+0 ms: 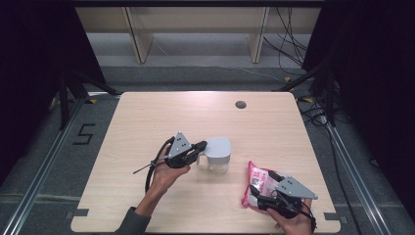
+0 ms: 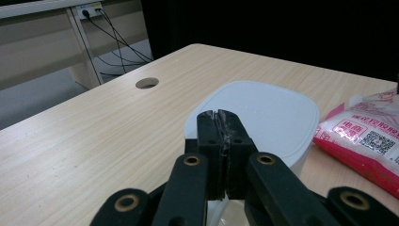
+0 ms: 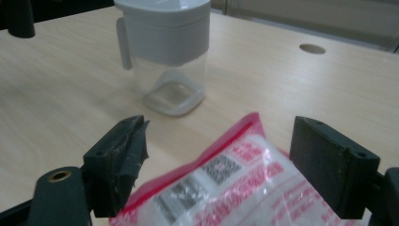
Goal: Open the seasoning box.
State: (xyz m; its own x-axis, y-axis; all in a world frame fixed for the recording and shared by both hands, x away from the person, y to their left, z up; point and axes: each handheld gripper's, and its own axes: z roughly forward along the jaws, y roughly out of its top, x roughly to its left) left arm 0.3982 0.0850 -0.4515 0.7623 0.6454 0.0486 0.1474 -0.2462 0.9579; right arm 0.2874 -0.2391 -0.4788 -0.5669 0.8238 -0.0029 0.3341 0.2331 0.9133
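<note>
**Closed left gripper at jug, open right gripper over rice bag**

The left gripper (image 2: 219, 117) has its jaws pressed together, nothing visible between them, at the jug's (image 1: 217, 154) lid edge mid-table. The right gripper (image 3: 219, 162) gapes astride the pink bag (image 3: 235, 188) near the table's (image 1: 147, 112) front right corner. The bag looks soft and slippery; pinch its edge. The right gripper view reveals the jug's clear, seemingly empty body.

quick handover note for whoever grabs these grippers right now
Left gripper: jaws shut, nothing visibly between them, at the lid edge of the clear container mid-table.
Right gripper: jaws open, either side of the pink and white bag, pads not pressing it.
Done: both grippers in place.
Left, probably: grip the bag, get the lid off, fill the container; it looks empty.
</note>
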